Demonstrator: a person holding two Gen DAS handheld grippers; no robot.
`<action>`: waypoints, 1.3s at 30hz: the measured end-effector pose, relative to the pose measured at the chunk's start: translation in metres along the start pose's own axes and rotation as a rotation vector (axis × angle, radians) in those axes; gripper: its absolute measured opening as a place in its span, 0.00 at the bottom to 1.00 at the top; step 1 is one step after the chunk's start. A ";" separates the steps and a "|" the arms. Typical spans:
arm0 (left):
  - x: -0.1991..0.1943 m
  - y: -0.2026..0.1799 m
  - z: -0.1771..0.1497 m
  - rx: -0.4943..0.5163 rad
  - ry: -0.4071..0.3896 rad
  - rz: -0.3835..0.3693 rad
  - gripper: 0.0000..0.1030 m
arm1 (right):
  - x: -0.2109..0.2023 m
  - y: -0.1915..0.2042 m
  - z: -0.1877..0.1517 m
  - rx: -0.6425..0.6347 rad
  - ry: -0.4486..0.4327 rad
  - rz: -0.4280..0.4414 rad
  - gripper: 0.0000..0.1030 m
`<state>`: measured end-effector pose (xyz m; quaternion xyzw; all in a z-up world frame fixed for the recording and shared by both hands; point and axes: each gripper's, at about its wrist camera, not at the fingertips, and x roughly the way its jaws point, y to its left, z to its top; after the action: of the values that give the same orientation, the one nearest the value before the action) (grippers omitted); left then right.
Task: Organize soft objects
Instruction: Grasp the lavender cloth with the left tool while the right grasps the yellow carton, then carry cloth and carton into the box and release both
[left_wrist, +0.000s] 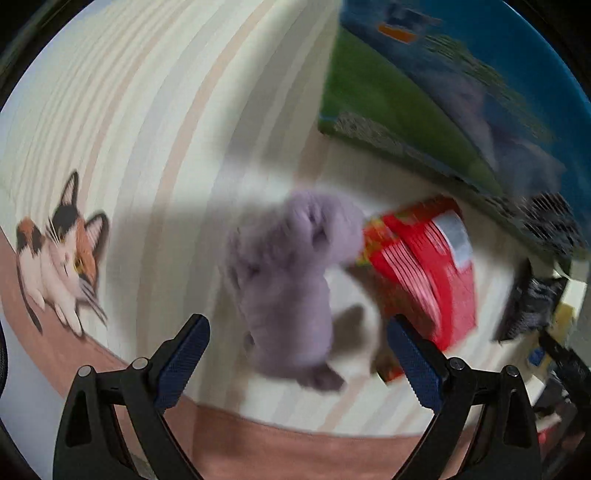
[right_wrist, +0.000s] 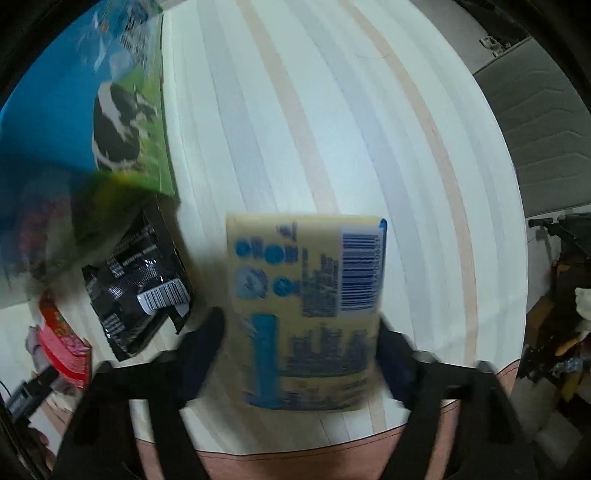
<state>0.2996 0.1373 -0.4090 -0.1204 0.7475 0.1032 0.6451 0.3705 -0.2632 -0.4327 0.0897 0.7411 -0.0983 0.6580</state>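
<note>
A pale cloth with fine cream, grey and salmon stripes (right_wrist: 332, 110) covers the surface under both views, its near edge bordered by a dusty pink band (left_wrist: 258, 446). At the left of the left wrist view a calico cat picture (left_wrist: 59, 258) is printed on the cloth. Soft shadows fall across the middle. In the right wrist view, beyond the cloth's far right edge, stands a grey quilted cushion or seat (right_wrist: 539, 122), with dark, blurred clutter (right_wrist: 561, 314) lower on the right
</note>
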 end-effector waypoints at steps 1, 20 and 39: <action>0.002 0.000 0.003 0.004 -0.004 0.008 0.84 | 0.000 0.001 -0.003 -0.008 -0.001 -0.005 0.65; 0.017 0.010 -0.086 0.110 0.076 0.031 0.36 | 0.017 0.034 -0.113 -0.189 0.085 0.044 0.65; -0.206 -0.095 -0.030 0.311 -0.217 -0.229 0.35 | -0.178 0.109 -0.070 -0.317 -0.146 0.349 0.64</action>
<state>0.3293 0.0472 -0.2009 -0.0921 0.6622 -0.0749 0.7399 0.3529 -0.1401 -0.2504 0.1047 0.6712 0.1284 0.7226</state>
